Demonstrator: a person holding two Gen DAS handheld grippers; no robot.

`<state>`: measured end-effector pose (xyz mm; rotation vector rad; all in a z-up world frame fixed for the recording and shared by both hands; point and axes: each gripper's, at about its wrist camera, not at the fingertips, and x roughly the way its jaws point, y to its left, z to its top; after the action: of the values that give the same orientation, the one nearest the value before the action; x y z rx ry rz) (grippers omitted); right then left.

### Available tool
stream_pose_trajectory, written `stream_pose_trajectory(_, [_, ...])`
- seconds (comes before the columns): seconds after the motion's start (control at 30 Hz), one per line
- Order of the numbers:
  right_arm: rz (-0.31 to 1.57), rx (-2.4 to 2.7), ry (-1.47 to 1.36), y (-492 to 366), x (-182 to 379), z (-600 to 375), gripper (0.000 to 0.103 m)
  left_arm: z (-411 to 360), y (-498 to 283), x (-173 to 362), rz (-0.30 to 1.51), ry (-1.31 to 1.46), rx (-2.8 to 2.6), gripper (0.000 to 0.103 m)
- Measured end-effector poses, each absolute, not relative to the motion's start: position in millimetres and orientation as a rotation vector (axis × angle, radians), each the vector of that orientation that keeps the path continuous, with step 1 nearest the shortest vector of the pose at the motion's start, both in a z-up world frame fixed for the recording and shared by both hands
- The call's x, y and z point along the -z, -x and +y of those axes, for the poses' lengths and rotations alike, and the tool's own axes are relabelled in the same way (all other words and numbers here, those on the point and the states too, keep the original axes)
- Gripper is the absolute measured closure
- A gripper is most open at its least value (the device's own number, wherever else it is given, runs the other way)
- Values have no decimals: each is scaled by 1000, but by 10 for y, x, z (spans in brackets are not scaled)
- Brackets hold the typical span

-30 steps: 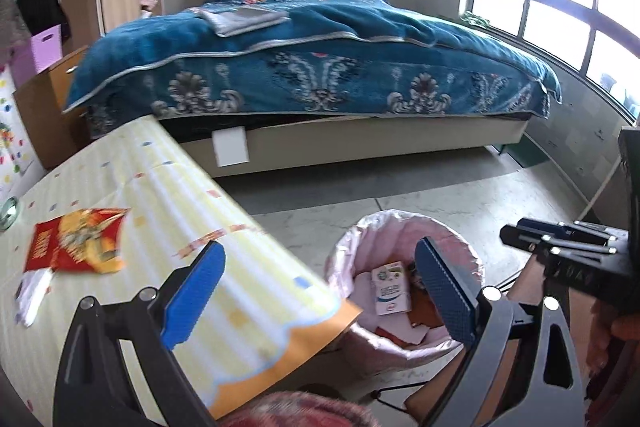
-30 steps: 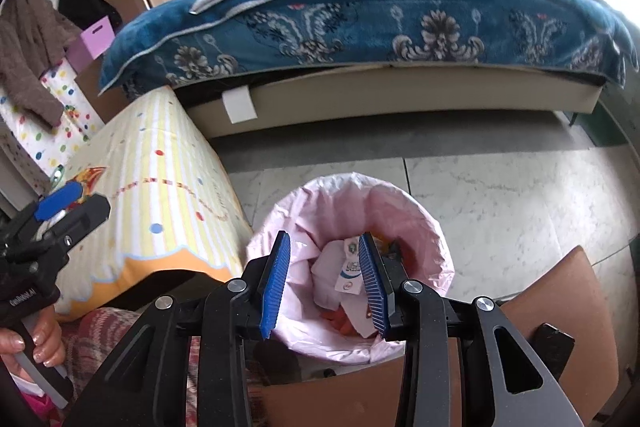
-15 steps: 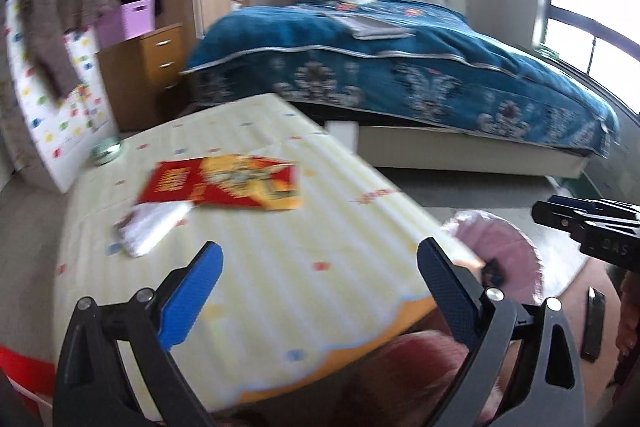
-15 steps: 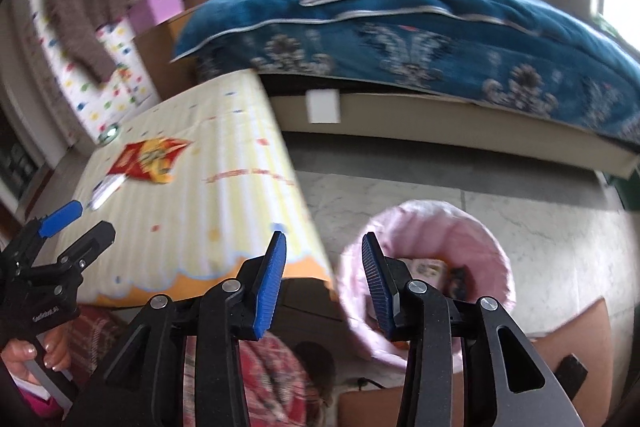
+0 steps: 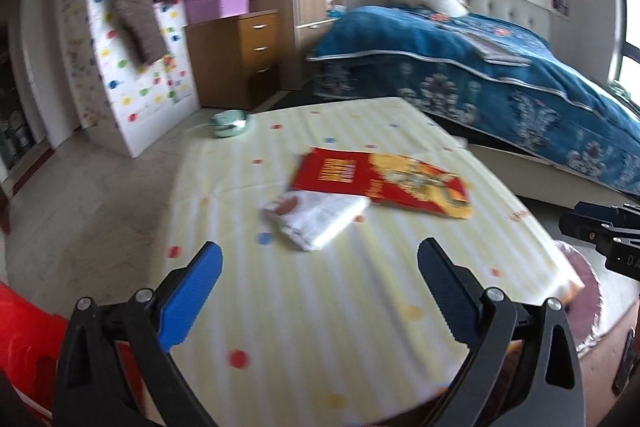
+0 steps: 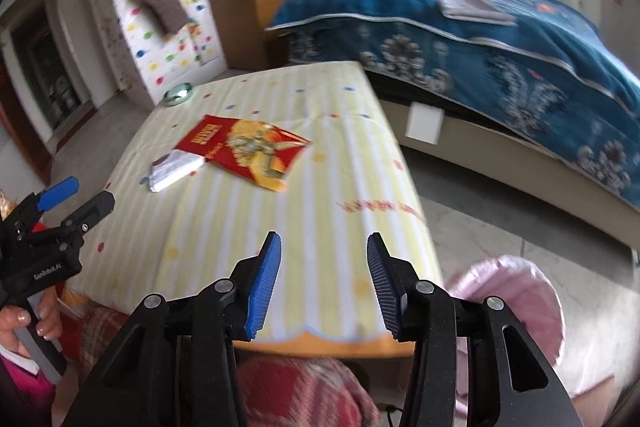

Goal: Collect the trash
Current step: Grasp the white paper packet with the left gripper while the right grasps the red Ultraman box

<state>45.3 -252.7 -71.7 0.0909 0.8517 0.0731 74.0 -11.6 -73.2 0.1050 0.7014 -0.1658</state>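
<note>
bed (image 5: 480, 67) in blue fills the background; nearer, a striped table (image 5: 320, 307) carries a red packet (image 5: 380, 183) and, touching its edge, a white wrapper (image 5: 320, 215). pink-lined bin (image 6: 516, 291) sits on the floor just beside the table. left gripper (image 5: 320, 267) tilts down over the table, jaws spread wide and empty, wrapper just ahead. right gripper (image 6: 324, 271), jaws just opening, empty, points at the table's near edge.

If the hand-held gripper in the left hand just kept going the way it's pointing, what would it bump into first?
Probably the white wrapper on the yellow striped tablecloth, just ahead of the open left hand-held gripper; the red packet lies beyond it. Depth is hard to judge, so it might touch the cloth first.
</note>
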Motion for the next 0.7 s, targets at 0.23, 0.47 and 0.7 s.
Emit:
stream_pose_trajectory(0.23, [867,-169,-40,-1071,826,-2187,57,135,-1048,852,732,-104,78,8])
stream_pose_trajectory(0.47, [910,-249,9,-1797,1080,-1968,33,170,-1327,1000,767,-119,53,8])
stream_pose_trajectory(0.7, [917,-286,32,-2224,1266,-1868,17,94,-1497,1091,782,-130,71,8])
